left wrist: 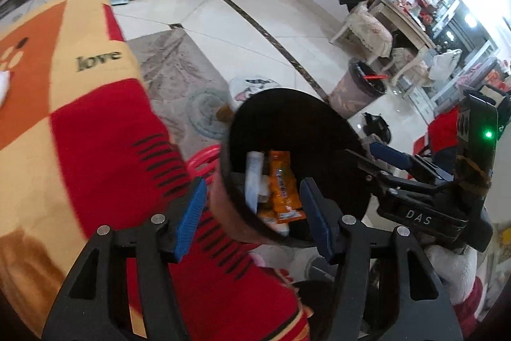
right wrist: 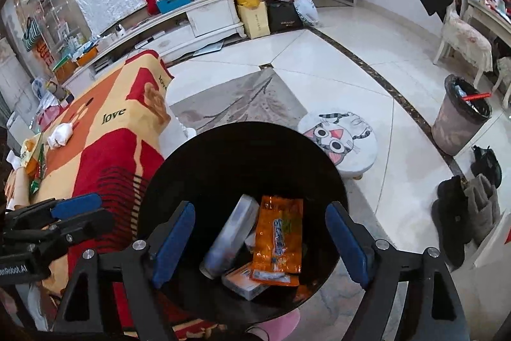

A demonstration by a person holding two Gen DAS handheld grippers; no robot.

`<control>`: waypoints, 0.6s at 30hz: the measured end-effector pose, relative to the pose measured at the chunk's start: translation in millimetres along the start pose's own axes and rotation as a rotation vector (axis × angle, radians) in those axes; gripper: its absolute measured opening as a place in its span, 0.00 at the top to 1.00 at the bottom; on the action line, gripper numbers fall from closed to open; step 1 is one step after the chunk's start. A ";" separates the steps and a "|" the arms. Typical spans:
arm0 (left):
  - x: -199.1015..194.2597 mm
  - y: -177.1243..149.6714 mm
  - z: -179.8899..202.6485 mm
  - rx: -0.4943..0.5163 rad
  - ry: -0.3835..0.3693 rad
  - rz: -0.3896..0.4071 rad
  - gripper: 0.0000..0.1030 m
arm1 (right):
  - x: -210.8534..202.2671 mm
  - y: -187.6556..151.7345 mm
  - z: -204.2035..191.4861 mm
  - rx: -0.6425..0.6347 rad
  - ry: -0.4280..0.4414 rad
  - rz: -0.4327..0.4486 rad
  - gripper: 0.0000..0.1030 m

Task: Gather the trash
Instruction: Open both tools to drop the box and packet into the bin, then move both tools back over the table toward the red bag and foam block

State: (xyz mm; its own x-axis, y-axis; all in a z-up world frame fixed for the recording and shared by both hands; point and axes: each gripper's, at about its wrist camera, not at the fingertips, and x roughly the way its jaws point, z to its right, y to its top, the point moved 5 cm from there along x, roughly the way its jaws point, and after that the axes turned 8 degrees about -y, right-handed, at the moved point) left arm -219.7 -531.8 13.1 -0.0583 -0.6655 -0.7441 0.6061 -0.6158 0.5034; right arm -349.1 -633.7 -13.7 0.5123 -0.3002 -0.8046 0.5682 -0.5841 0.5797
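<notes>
So the biggest thing here is the table under that loud red, orange and cream blanket [right wrist: 105,143] with "love" printed on it, taking up the whole left side. There's still stuff lying on it at the far end: a crumpled white tissue wad [right wrist: 61,133] and some wrappers [right wrist: 33,162] near the edge.

Right beside the table, down on the pale tiled floor [right wrist: 335,69], is the black bin [right wrist: 242,149], and that's where the trash is. Inside it you can see an orange snack packet [right wrist: 277,240], a grey tube-shaped thing [right wrist: 231,237] leaning next to it and a small white box [right wrist: 244,282] underneath.

Off to the right there's a little round stool with a cartoon cat face [right wrist: 338,139], and further back a second bin with a black liner [right wrist: 460,114].

Both tools hang over the black bin. The right gripper [right wrist: 260,242] has its jaws spread wide with nothing in them, the packet lying loose below. The left gripper [left wrist: 252,221] is also let go, jaws apart either side of the bin's near rim, not pinching it.
</notes>
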 end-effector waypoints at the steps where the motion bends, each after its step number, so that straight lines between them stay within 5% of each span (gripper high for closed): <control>1: -3.3 -0.8 -1.0 -0.002 0.012 0.005 0.42 | -0.1 -1.5 -2.4 -0.003 0.004 0.000 0.21; 18: -74.4 -36.6 -45.4 -0.030 0.209 0.101 0.42 | -21.4 -13.9 -91.7 -0.137 0.098 0.009 0.21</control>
State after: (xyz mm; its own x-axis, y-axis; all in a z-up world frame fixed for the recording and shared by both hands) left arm -201.5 -440.7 30.0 0.1677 -0.6194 -0.7670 0.6242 -0.5355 0.5689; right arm -308.9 -550.0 7.3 0.5746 -0.2257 -0.7867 0.6423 -0.4714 0.6043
